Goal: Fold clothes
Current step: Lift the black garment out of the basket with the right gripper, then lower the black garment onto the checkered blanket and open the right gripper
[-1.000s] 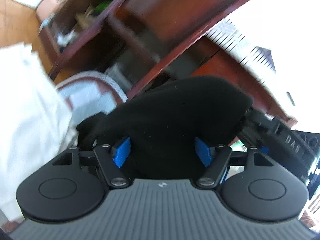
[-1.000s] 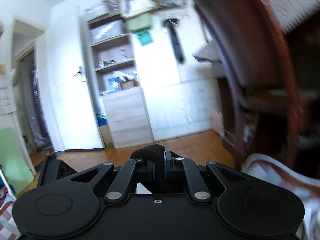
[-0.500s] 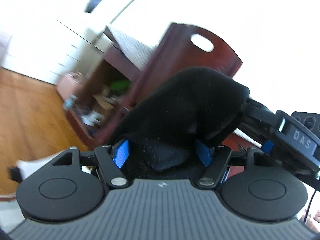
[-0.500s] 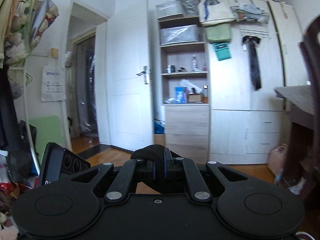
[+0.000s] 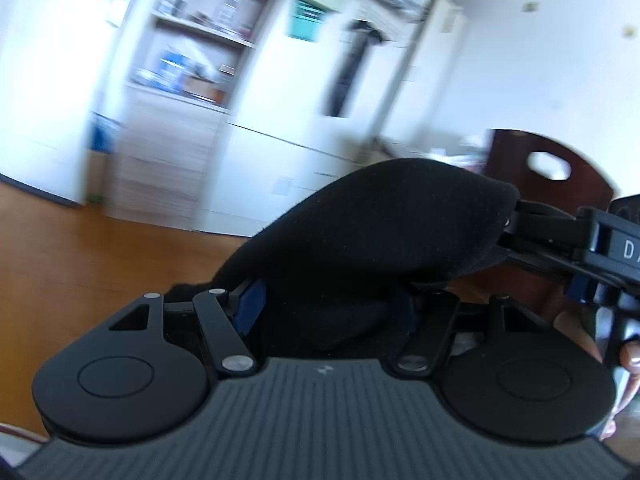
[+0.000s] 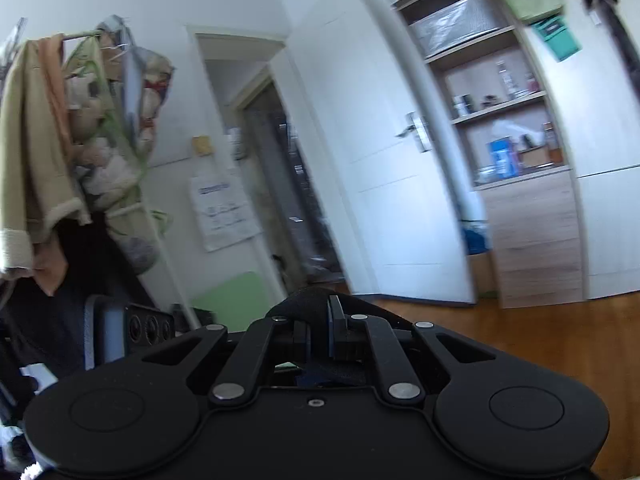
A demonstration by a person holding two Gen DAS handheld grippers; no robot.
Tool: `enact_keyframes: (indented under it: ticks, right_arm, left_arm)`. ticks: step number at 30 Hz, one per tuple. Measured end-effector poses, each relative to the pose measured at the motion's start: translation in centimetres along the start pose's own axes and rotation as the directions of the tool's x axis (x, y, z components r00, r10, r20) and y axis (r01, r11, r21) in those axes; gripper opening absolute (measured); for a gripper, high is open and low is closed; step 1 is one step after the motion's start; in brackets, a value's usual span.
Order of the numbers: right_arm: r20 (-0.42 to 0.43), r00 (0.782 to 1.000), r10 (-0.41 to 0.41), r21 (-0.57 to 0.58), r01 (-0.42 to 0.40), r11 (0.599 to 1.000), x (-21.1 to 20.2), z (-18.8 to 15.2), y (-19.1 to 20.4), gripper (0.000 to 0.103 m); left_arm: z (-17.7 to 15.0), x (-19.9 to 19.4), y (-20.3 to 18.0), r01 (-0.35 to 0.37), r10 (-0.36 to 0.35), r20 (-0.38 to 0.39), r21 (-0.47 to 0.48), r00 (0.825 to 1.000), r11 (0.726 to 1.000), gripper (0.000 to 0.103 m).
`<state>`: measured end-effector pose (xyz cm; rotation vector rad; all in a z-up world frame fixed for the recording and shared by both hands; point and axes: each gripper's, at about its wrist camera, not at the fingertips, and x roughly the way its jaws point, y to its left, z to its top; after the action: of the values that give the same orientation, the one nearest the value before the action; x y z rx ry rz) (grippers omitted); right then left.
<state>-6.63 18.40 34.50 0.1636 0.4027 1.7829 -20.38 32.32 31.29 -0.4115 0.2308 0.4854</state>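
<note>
Between the blue pads of our left claw (image 5: 332, 312) sits a thick bunch of black garment (image 5: 380, 232), and the pads stand fairly wide apart with the cloth filling the gap, so we read it as pinching that bulk. From there the fabric rises in a smooth dark hump and runs off to the right, where its far corner meets the tip of our right claw (image 5: 516, 224), seen from the side with part of a white label on its body. A hand (image 5: 624, 364) shows at the right edge beneath that tool.

From the right wrist view, our right claw (image 6: 320, 332) has its two fingers pressed almost together, with a thin fold of the same black garment (image 6: 304, 300) nipped between them and bulging just over the tips. The other tool's body (image 6: 132, 332) shows low on the left of that view.

Behind the cloth we see a wooden floor (image 5: 100, 260), pale cupboards with open shelves (image 6: 508, 120), a white door (image 6: 384, 168) with a metal handle, and a rack of hanging clothes (image 6: 68, 140) on the left. A dark wooden chair back (image 5: 560, 176) with a cut-out grip stands to the right in the left wrist view. Much of the left view is blurred.
</note>
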Motion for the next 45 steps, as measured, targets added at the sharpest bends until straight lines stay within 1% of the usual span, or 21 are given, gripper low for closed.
enact_keyframes:
  ticks: [3,5,10,14,16,18,19,20,22,23,24,26,29,33,34,37,39,41,42,43,45]
  right_arm:
    - [0.004,0.999,0.050,-0.046,-0.050,0.998,3.7,-0.7,2.6,0.011]
    - [0.010,0.998,0.060,-0.090,-0.059,0.994,6.2,-1.1,4.4,0.011]
    - [-0.015,0.997,0.072,-0.076,-0.073,0.994,12.3,-1.2,5.1,0.011]
    - [-0.035,0.998,0.045,-0.114,-0.048,0.992,15.3,-4.8,3.2,0.011]
    - [-0.073,0.997,0.002,-0.140,-0.013,0.990,16.3,-9.0,1.3,0.011]
    - [-0.128,0.986,-0.110,-0.214,0.081,0.973,17.0,-14.5,-0.5,0.011]
    - [-0.168,0.969,-0.180,-0.258,0.133,0.957,17.5,-17.8,-1.4,0.011]
    - [-0.220,0.947,-0.233,-0.290,0.164,0.943,18.1,-21.6,-2.7,0.011]
    - [-0.341,0.891,-0.300,-0.299,0.200,0.933,19.2,-29.4,-6.0,0.011]
    - [-0.406,0.855,-0.324,-0.268,0.227,0.936,19.6,-33.1,-8.0,0.011]
    - [-0.470,0.814,-0.343,-0.239,0.256,0.937,20.0,-36.8,-10.0,0.011]
    - [-0.553,0.742,-0.379,-0.202,0.322,0.925,19.9,-43.1,-13.2,0.011]
    - [-0.584,0.702,-0.408,-0.167,0.389,0.906,17.8,-47.8,-15.5,0.012]
    - [-0.613,0.655,-0.442,-0.129,0.469,0.874,14.9,-49.3,-18.3,0.020]
    - [-0.618,0.631,-0.469,-0.131,0.505,0.853,14.5,-49.3,-18.9,0.027]
    - [-0.624,0.558,-0.547,-0.102,0.636,0.765,12.8,-49.5,-20.8,0.032]
    - [-0.635,0.546,-0.547,-0.044,0.681,0.731,11.6,-49.6,-21.8,0.032]
    - [-0.616,0.551,-0.563,-0.037,0.694,0.719,11.0,-49.6,-21.5,0.032]
    - [-0.599,0.565,-0.568,-0.041,0.686,0.726,10.8,-49.4,-20.9,0.032]
    - [-0.578,0.592,-0.562,-0.036,0.670,0.742,10.7,-49.1,-20.0,0.032]
    - [-0.545,0.665,-0.511,0.008,0.614,0.790,10.4,-48.8,-18.5,0.032]
  left_arm:
    - [1.1,-2.8,2.6,-0.106,0.105,0.037,0.047,0.994,0.993,0.065]
    - [2.1,-4.2,4.7,-0.147,0.145,0.060,0.037,0.988,0.988,0.065]
    - [3.0,-6.3,9.9,-0.229,0.218,0.131,0.072,0.967,0.971,0.065]
    - [-1.0,-5.8,12.8,-0.299,0.286,0.091,0.180,0.954,0.937,0.066]
    - [-5.1,-5.1,14.0,-0.333,0.337,0.037,0.277,0.941,0.901,0.067]
    - [-11.0,-3.9,15.3,-0.327,0.379,-0.048,0.410,0.924,0.851,0.067]
    - [-14.3,-3.2,16.0,-0.312,0.401,-0.099,0.472,0.911,0.825,0.067]
    - [-18.1,-2.3,17.4,-0.304,0.432,-0.163,0.497,0.887,0.813,0.066]
    - [-24.8,-0.3,20.7,-0.274,0.443,-0.332,0.448,0.833,0.851,0.064]
    - [-28.1,0.6,22.7,-0.268,0.426,-0.411,0.388,0.806,0.882,0.063]
    - [-30.8,1.3,24.4,-0.275,0.401,-0.466,0.316,0.789,0.908,0.063]
    - [-35.2,1.8,27.5,-0.299,0.334,-0.528,0.153,0.781,0.942,0.061]
    - [-39.1,2.0,29.8,-0.347,0.284,-0.580,0.003,0.763,0.938,0.061]
    - [-41.4,1.2,30.8,-0.351,0.253,-0.582,-0.060,0.773,0.935,0.062]
    - [-41.5,1.2,31.1,-0.358,0.247,-0.586,-0.079,0.772,0.931,0.062]
    - [-42.1,1.4,31.0,-0.357,0.242,-0.571,-0.098,0.784,0.929,0.062]
    - [-42.3,1.5,31.1,-0.349,0.239,-0.557,-0.100,0.795,0.932,0.063]
    - [-42.4,1.5,31.2,-0.332,0.227,-0.543,-0.103,0.808,0.938,0.063]
    - [-42.3,1.9,31.0,-0.329,0.226,-0.541,-0.100,0.810,0.939,0.063]
    - [-42.1,2.3,30.9,-0.328,0.228,-0.540,-0.095,0.810,0.940,0.063]
    - [-42.3,2.8,30.5,-0.327,0.231,-0.541,-0.087,0.809,0.941,0.063]
